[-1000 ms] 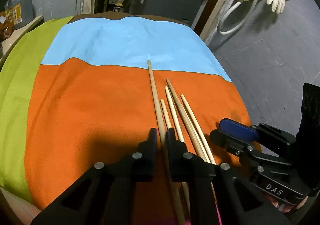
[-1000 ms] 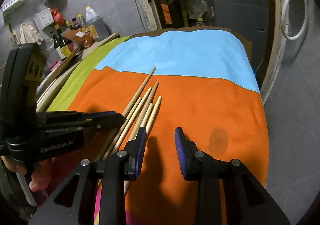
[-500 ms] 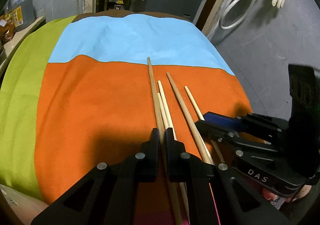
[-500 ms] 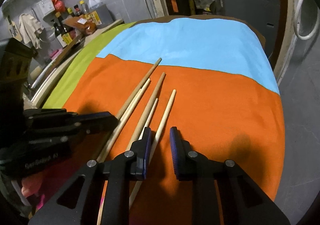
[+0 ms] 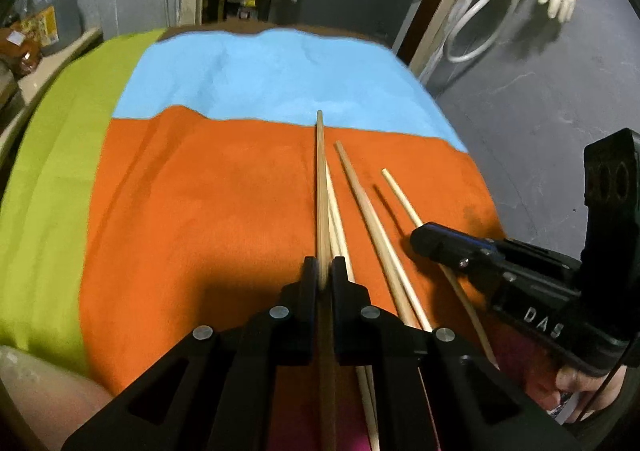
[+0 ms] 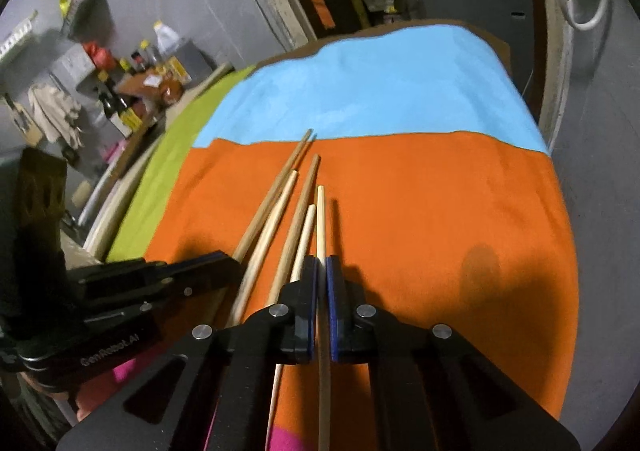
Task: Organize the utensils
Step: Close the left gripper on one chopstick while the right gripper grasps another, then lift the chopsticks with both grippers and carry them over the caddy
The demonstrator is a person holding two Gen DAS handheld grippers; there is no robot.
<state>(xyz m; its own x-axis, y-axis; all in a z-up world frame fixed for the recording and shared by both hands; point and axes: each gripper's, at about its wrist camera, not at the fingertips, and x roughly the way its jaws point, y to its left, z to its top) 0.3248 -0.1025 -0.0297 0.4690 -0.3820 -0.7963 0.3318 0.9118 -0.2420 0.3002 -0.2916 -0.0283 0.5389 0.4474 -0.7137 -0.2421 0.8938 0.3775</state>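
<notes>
Surface: orange cloth (image 5: 200, 211) | left gripper (image 5: 325, 271) clamped the longest chopstick (image 5: 320, 179) | right gripper (image 6: 322, 271), jaws just closing, pinched the rightmost chopstick (image 6: 320, 219) | risk: thin sticks could pivot or slip, scattering neighbours (image 5: 368, 207) lying between.

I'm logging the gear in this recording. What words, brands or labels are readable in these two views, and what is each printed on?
"DAS": white letters on the body of the right tool, seen from the left wrist view.
"GenRobot.AI": faint letters on the body of the left tool, seen from the right wrist view.
Labels on the bottles on the shelf: too small and blurred to read.
Yellow packet by the wall: print unreadable.
</notes>
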